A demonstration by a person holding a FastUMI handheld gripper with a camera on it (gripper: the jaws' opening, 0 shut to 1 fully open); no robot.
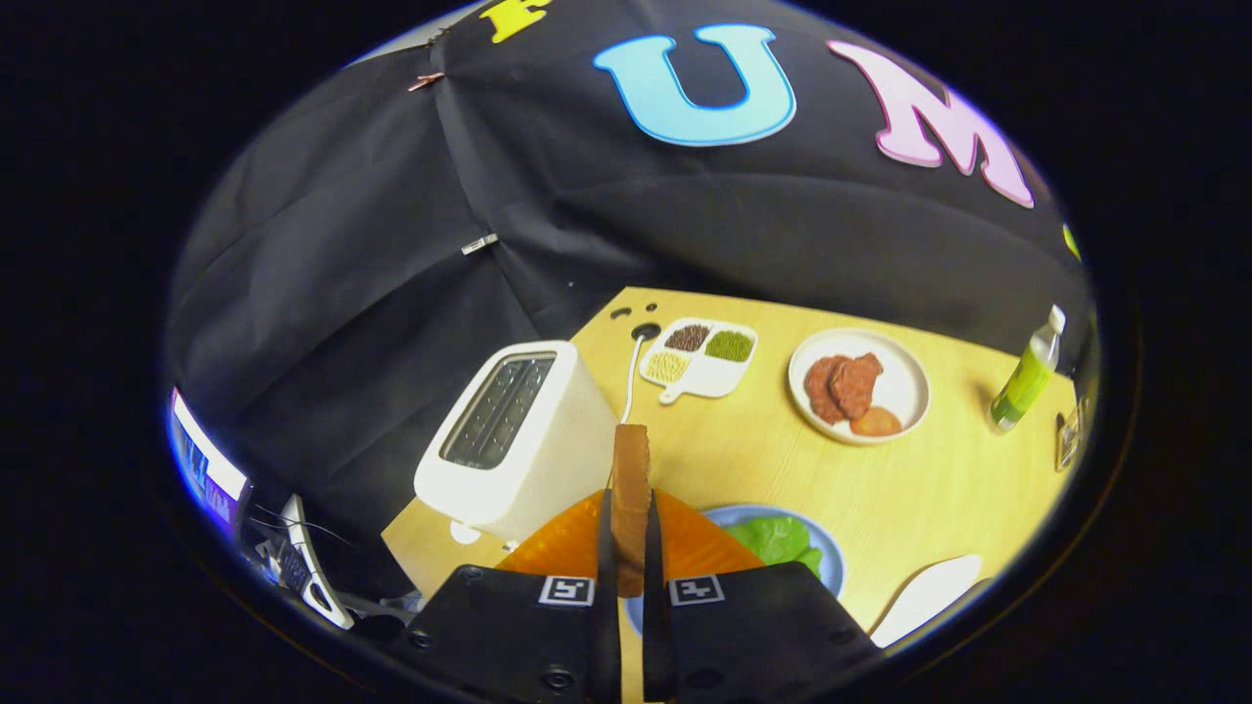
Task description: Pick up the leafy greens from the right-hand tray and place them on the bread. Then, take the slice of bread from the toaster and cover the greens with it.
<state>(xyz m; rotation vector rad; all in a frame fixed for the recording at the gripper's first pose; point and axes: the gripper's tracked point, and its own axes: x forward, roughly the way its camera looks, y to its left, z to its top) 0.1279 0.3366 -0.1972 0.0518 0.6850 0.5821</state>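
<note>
Between tongs (626,548), upright browned bread slice (631,469)

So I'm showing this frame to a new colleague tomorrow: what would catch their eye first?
Probably the slice of bread, held edge-on and upright between the gripper fingers, which are shut on it. Just left of it stands the white toaster, and below the fingers lie leafy greens on a blue plate. Farther off, a white plate of meat sits on the wooden table.

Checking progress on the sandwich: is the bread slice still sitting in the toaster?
No: the bread slice is clamped edge-on in the gripper, and the toaster slots look empty.
</note>
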